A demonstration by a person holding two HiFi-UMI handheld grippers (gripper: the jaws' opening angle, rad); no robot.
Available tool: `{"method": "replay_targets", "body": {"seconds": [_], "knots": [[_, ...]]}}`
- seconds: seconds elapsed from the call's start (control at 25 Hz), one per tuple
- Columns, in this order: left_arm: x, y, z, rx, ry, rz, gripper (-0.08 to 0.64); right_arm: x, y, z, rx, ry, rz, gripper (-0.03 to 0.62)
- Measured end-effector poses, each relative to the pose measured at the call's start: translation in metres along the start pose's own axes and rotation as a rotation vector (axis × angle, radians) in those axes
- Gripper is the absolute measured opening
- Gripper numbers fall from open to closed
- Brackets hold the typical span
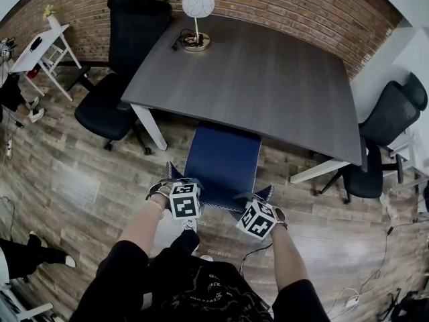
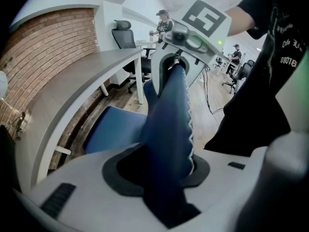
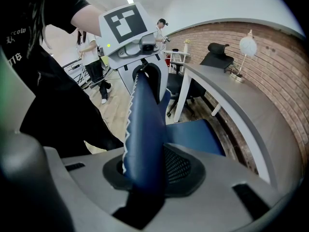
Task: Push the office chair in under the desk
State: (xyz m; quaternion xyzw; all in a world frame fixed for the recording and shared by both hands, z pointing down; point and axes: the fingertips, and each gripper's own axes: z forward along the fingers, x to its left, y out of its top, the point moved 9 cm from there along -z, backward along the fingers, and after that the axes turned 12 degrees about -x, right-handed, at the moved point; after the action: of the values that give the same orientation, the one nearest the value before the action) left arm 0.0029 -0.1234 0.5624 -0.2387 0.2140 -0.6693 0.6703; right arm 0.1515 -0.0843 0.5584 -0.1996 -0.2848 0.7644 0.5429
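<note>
The blue office chair (image 1: 223, 159) stands at the near edge of the grey desk (image 1: 268, 79), with the front of its seat under the desktop. The top edge of the backrest (image 1: 221, 204) faces me. My left gripper (image 1: 175, 183) is shut on its left corner and my right gripper (image 1: 263, 196) on its right corner. In the left gripper view the backrest edge (image 2: 169, 129) runs from the left gripper (image 2: 161, 178) up to the right gripper (image 2: 178, 57). The right gripper view shows the backrest (image 3: 145, 124) clamped in the right gripper (image 3: 149, 178), with the seat (image 3: 193, 134) below the desk (image 3: 241, 110).
A black office chair (image 1: 124, 59) stands at the desk's left end and another (image 1: 382, 139) at its right. A globe lamp (image 1: 197, 12) sits on the far desk edge by the brick wall. A white folding table (image 1: 40, 45) is far left. Cables (image 1: 348, 300) lie on the floor.
</note>
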Motion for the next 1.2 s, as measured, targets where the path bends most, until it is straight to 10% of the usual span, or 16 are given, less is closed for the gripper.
{"method": "replay_targets", "body": {"seconds": [1.2], "knots": [[0.052,0.003,0.002,-0.022,0.0,0.027,0.146,-0.048,0.008,0.01,0.005,-0.021,0.01,0.1]]}}
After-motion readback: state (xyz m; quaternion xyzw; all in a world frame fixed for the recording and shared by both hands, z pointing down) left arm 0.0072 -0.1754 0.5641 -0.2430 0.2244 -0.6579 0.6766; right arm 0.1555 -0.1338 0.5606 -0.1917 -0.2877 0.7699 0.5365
